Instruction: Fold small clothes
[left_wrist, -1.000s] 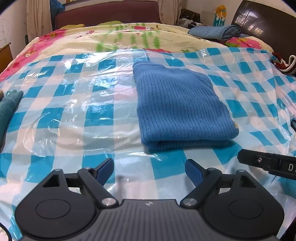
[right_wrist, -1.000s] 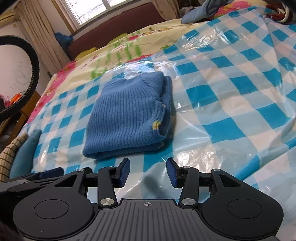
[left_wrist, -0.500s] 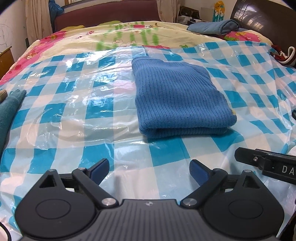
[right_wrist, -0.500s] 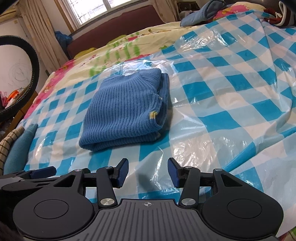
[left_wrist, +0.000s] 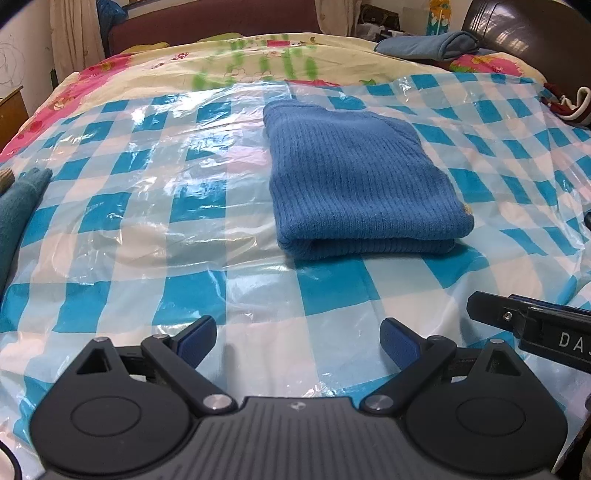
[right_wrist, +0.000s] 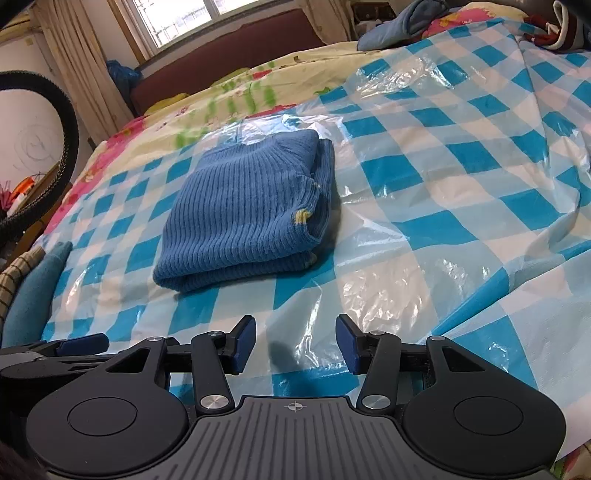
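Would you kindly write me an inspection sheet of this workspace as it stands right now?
Surface: blue-and-white checked plastic sheet, wrinkled and glossy, spread over a floral bedspread.
Job's things: blue knit sweater, folded into a neat rectangle, lying flat on the sheet, untouched by either gripper.
Clutter: teal garment at the sheet's left edge; folded blue cloth near the headboard; a red-and-white item at the far right.
Grippers: left gripper open, empty, short of the sweater; right gripper open, empty.
Cables: nothing seen.
Surroundings: dark headboard, curtains, window.
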